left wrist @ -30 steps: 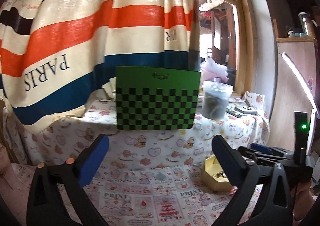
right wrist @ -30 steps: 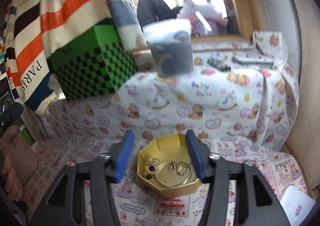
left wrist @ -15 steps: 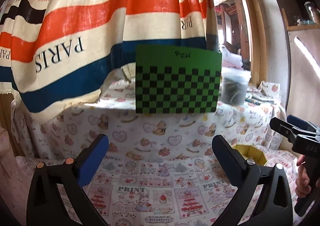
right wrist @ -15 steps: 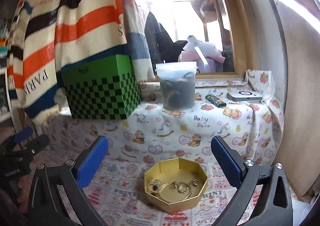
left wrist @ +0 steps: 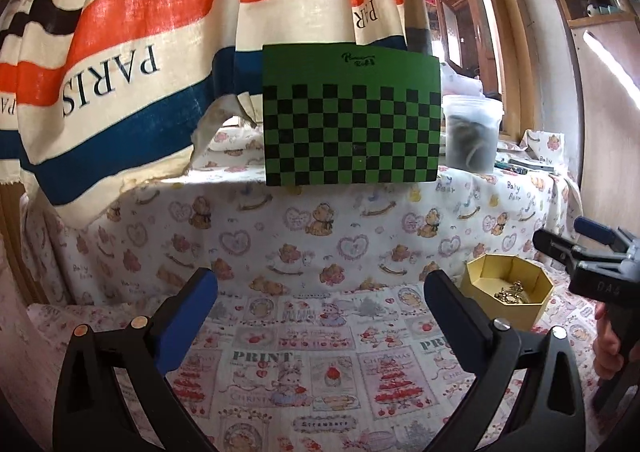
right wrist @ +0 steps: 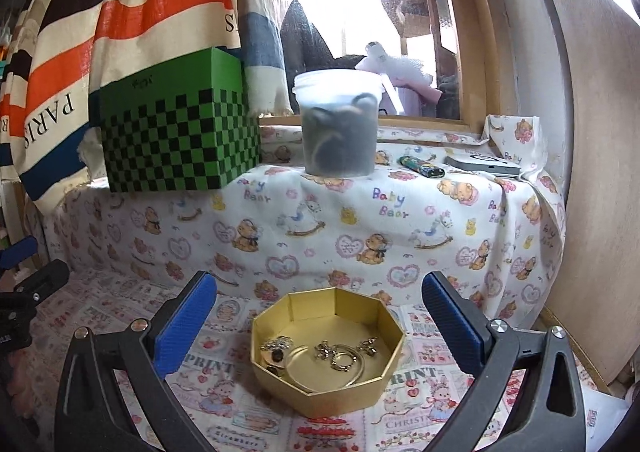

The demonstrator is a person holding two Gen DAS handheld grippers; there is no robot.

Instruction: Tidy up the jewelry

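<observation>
A gold octagonal box (right wrist: 384, 368) sits open on the patterned cloth, with several gold jewelry pieces (right wrist: 336, 354) inside. It also shows at the right in the left wrist view (left wrist: 484, 280). My right gripper (right wrist: 320, 316) is open and empty, just behind and above the box, its fingers apart on either side. My left gripper (left wrist: 320, 308) is open and empty over the cloth, left of the box. The right gripper's body (left wrist: 588, 264) shows at the far right of the left wrist view.
A green checkered box (right wrist: 176, 139) and a translucent plastic jar (right wrist: 338, 127) stand on a raised shelf behind. A lighter (right wrist: 422, 165) and a flat white device (right wrist: 484, 165) lie there too. A striped curtain (left wrist: 120, 51) hangs left. A wall (right wrist: 592, 171) stands right.
My right gripper opened wide and drew back from the gold box. My left gripper swung and lowered, so the box now shows at its right.
</observation>
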